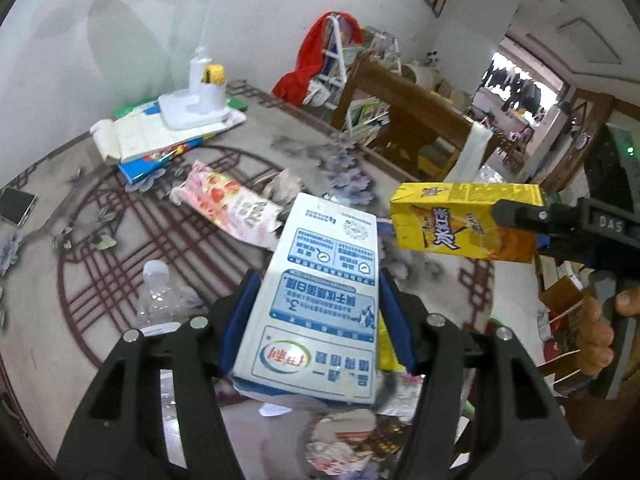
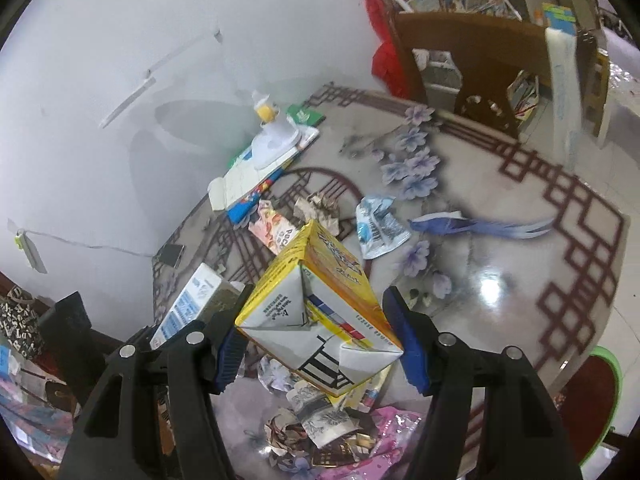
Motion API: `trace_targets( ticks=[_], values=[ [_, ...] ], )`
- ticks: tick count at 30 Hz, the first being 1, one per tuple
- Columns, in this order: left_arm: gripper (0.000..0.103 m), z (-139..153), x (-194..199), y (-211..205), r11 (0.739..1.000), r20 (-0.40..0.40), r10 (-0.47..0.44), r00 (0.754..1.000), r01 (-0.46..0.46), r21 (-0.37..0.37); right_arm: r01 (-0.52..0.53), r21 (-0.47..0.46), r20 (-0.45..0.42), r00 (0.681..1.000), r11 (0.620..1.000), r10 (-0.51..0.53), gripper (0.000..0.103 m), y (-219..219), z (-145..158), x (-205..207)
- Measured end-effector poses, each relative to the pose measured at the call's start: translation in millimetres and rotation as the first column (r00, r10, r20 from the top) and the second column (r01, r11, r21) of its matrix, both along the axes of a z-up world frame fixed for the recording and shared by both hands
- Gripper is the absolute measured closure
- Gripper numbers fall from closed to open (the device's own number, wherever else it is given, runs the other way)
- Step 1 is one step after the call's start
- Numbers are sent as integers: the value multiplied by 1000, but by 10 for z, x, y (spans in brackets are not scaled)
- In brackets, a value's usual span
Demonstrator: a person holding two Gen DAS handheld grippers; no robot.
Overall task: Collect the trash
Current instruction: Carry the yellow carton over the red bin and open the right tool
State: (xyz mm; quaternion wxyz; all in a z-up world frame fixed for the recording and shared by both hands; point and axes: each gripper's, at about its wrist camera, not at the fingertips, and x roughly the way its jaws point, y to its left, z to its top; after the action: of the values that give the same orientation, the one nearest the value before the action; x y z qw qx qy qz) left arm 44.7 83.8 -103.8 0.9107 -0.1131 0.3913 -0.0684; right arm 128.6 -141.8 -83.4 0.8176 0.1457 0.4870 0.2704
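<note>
My left gripper (image 1: 318, 312) is shut on a white and blue milk carton (image 1: 320, 300), lifted above the patterned table (image 1: 120, 240). In the left wrist view the right gripper (image 1: 520, 218) comes in from the right, holding a yellow iced tea carton (image 1: 460, 224). My right gripper (image 2: 316, 336) is shut on that yellow carton (image 2: 320, 304), its blue pads on both sides. The milk carton (image 2: 192, 300) shows at lower left there. On the table lie a pink strawberry wrapper (image 1: 232, 204), a clear plastic bottle (image 1: 160, 300), a crumpled blue-white packet (image 2: 378, 226) and crumpled paper (image 2: 320, 208).
A white desk lamp base (image 1: 196, 108) stands on stacked books (image 1: 152, 144) near the wall. A phone (image 1: 16, 206) lies at the table's left edge. A wooden chair (image 1: 404, 120) stands behind the table. More crumpled wrappers (image 2: 328, 428) lie under the grippers. A hand (image 1: 600, 328) grips the right handle.
</note>
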Motion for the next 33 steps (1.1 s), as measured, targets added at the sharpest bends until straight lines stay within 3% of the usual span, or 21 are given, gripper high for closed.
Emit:
trace_targets(
  ticks=[19, 29, 33],
  values=[
    [46, 186, -53, -769, 985, 39, -166, 985, 168, -46, 203, -42, -46, 978, 978, -205, 41, -926, -152, -555],
    [46, 134, 116, -1270, 963, 8, -247, 969, 246, -112, 361, -55, -89, 927, 931, -365, 41, -1607, -284, -906],
    [46, 151, 147, -1560, 941, 13, -322, 947, 321, -108, 440, -66, -91, 891, 896, -444, 41, -1894, -305, -1052]
  ],
)
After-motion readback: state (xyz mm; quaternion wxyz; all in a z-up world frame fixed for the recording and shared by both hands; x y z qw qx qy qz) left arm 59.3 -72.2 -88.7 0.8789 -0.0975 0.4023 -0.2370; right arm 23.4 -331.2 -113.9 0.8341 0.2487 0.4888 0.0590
